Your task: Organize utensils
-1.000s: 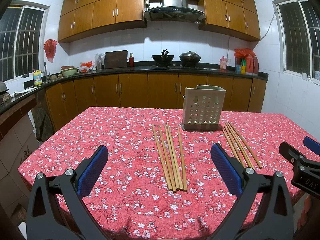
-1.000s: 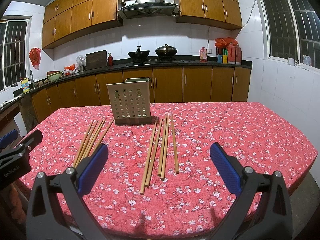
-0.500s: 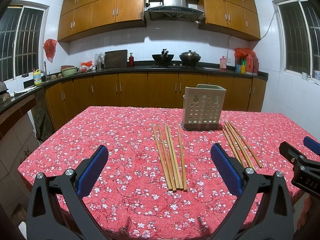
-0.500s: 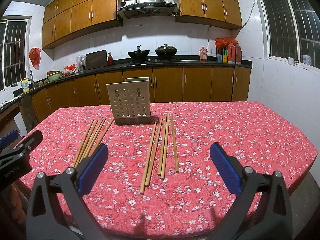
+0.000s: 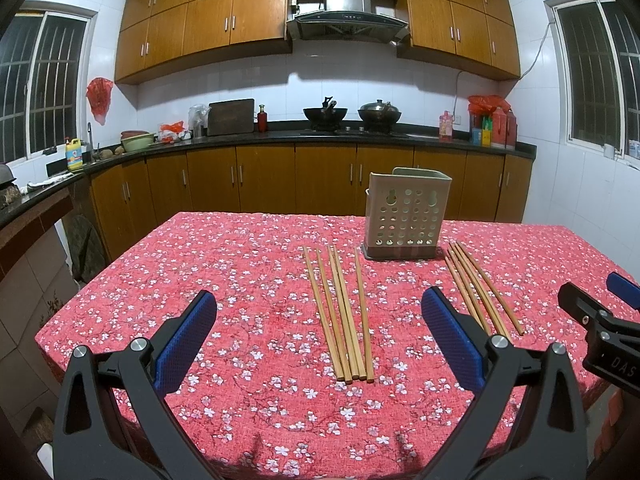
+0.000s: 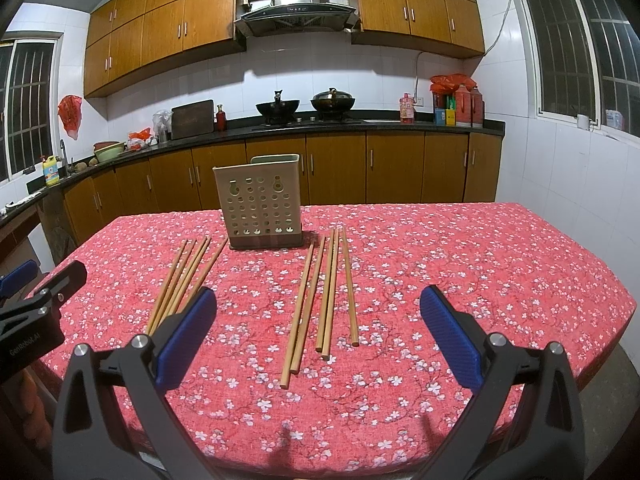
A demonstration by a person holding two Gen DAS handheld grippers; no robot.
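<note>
A beige perforated utensil holder [image 5: 406, 216] [image 6: 260, 204] stands upright on the red floral tablecloth [image 5: 240, 280] [image 6: 460, 264]. Two bunches of wooden chopsticks lie flat in front of it. In the left wrist view, one bunch [image 5: 342, 312] lies straight ahead of my open left gripper [image 5: 319, 336] and the other bunch [image 5: 480, 284] lies to the right. In the right wrist view, one bunch [image 6: 324, 300] lies ahead of my open right gripper [image 6: 318, 334] and the other bunch [image 6: 182, 280] lies to the left. Both grippers hover over the near table edge, holding nothing.
Each gripper shows at the edge of the other's view: the right one [image 5: 600, 332], the left one [image 6: 28, 304]. Behind the table run wooden cabinets and a dark counter [image 5: 320, 136] with woks, bottles and a cutting board. Windows flank the room.
</note>
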